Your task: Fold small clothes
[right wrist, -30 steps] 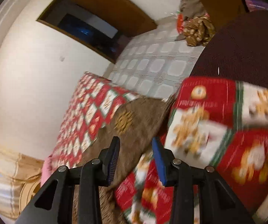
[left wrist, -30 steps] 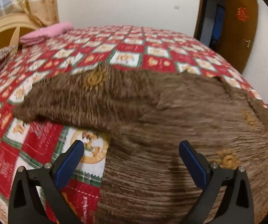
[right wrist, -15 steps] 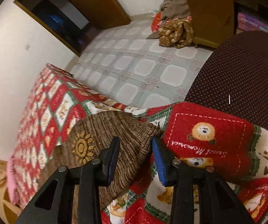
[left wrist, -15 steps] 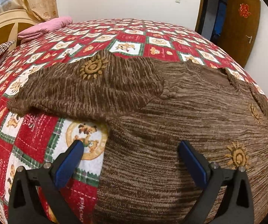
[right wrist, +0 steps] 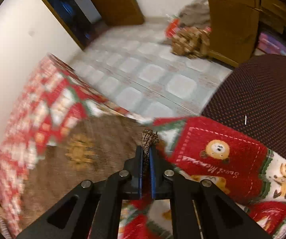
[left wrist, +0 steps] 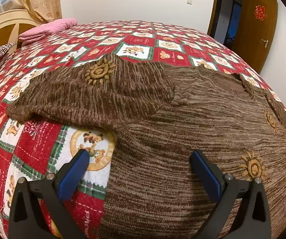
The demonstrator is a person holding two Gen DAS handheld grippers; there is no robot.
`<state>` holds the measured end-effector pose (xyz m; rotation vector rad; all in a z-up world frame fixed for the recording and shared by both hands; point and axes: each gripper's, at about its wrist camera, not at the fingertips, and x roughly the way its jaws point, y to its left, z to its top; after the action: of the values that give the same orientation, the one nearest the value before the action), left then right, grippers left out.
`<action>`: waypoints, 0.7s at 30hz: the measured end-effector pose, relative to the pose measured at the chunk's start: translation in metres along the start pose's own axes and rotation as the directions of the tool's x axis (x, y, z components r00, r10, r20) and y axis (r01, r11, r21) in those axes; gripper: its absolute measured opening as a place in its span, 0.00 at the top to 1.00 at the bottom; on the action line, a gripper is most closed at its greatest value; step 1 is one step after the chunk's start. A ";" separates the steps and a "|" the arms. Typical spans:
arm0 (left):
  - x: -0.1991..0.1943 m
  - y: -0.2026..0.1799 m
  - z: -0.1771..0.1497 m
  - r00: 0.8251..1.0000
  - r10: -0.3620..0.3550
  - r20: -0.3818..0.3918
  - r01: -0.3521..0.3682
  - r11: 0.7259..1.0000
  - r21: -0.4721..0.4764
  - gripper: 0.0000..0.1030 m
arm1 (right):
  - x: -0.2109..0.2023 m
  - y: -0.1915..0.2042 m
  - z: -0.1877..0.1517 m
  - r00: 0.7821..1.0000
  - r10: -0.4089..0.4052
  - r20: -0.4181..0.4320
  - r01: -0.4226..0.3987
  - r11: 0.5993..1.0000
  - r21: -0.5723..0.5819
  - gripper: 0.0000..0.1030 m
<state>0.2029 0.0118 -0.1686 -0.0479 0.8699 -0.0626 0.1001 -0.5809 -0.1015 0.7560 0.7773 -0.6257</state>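
Brown knitted sweater is lying spread across the red patterned bedspread, filling the frame's lower right. Left gripper is hovering with jaws wide apart; right gripper is pinching the sweater's corner.

Bedspread blurred, sweater cropped.

A small brown knitted sweater, streaked with lighter tan yarn and dotted with orange-yellow sun motifs, lies spread flat on the red, white and green patchwork bedspread. One sleeve stretches out to the left with a sun on it, the body fills the near right, and the neckline sits at the far right. At its near right corner a small bunch of the knit stands pinched up.
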 end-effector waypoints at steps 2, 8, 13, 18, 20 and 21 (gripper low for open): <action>0.000 0.000 0.000 1.000 0.000 0.000 0.000 1.000 0.000 0.00 | -0.024 0.016 -0.001 0.997 0.045 0.065 -0.042 0.998 -0.049 0.95; -0.002 0.003 0.000 1.000 -0.024 0.008 0.024 1.000 -0.006 0.00 | -0.091 0.118 -0.037 0.960 0.248 0.129 -0.203 0.936 -0.287 0.95; -0.013 0.019 0.001 0.993 -0.114 0.022 0.115 0.992 -0.049 0.00 | -0.102 0.215 -0.123 0.911 0.411 0.024 -0.355 0.814 -0.460 0.95; -0.035 0.041 0.001 0.995 -0.033 0.092 0.036 0.999 -0.031 0.00 | -0.070 0.285 -0.228 0.894 0.436 -0.104 -0.404 0.684 -0.607 0.95; -0.042 0.050 0.001 0.990 0.009 0.142 -0.008 1.000 -0.012 0.00 | -0.049 0.298 -0.267 0.898 0.417 -0.137 -0.401 0.651 -0.645 0.95; -0.044 0.054 0.001 0.986 0.032 0.162 -0.032 0.999 -0.004 0.00 | -0.041 0.302 -0.284 0.901 0.407 -0.147 -0.397 0.640 -0.659 0.95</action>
<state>0.1774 0.0688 -0.1379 -0.0398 0.7082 -0.0271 0.1897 -0.1745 -0.0980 0.2164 0.7186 0.0897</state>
